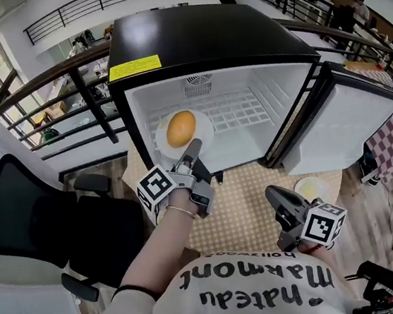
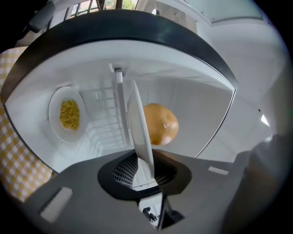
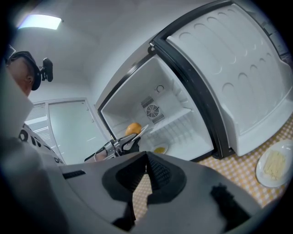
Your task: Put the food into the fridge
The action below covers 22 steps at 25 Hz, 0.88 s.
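The small black fridge (image 1: 204, 45) stands open, its door (image 1: 342, 124) swung right. My left gripper (image 1: 194, 146) is shut on the rim of a white plate (image 1: 163, 144) carrying a round golden bun (image 1: 181, 128), held in the fridge's opening. In the left gripper view the plate (image 2: 139, 128) is edge-on between the jaws, with the bun (image 2: 160, 124) to its right. A second plate of yellow food (image 2: 68, 114) lies on the fridge floor. My right gripper (image 1: 272, 193) hangs low over the table, shut and empty. A plate of pale food (image 1: 311, 190) sits on the table by it.
A white wire shelf (image 1: 248, 111) crosses the fridge's inside. The table carries a yellow chequered cloth (image 1: 245, 203). A black chair (image 1: 18, 210) stands at the left. A dark railing (image 1: 66, 76) runs behind the fridge.
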{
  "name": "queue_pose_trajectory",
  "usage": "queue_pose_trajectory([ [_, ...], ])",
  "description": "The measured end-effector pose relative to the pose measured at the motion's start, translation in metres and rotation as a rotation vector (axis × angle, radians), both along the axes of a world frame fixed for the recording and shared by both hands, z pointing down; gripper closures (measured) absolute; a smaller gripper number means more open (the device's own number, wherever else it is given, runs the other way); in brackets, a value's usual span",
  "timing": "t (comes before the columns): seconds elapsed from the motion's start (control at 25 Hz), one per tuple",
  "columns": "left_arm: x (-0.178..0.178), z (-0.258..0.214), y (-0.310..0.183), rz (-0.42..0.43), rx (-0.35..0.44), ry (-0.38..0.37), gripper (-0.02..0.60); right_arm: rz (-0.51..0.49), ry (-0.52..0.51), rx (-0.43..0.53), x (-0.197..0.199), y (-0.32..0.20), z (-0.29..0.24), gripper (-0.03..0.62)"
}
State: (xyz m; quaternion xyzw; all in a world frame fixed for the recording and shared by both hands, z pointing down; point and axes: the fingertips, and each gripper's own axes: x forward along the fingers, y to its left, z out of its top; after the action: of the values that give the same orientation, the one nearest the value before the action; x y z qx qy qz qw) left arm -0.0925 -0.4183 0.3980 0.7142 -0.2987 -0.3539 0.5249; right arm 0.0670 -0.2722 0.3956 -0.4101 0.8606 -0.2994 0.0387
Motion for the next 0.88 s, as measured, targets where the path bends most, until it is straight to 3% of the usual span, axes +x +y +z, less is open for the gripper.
queue_pose_trajectory([
  [0.24,-0.003,-0.004,-0.017,-0.081,-0.034,0.055,0.525,-0.017,-0.001,0.014,0.024,-0.016,-0.010,0.579],
  [0.72,0.007,-0.014,-0.027,-0.101,-0.066,0.207,0.514,-0.034,-0.028,0.010,0.040,-0.014,-0.009,0.579],
  [0.88,0.007,-0.014,-0.029,-0.101,-0.066,0.216,0.514,-0.016,-0.045,0.009,0.047,-0.014,-0.008,0.579],
])
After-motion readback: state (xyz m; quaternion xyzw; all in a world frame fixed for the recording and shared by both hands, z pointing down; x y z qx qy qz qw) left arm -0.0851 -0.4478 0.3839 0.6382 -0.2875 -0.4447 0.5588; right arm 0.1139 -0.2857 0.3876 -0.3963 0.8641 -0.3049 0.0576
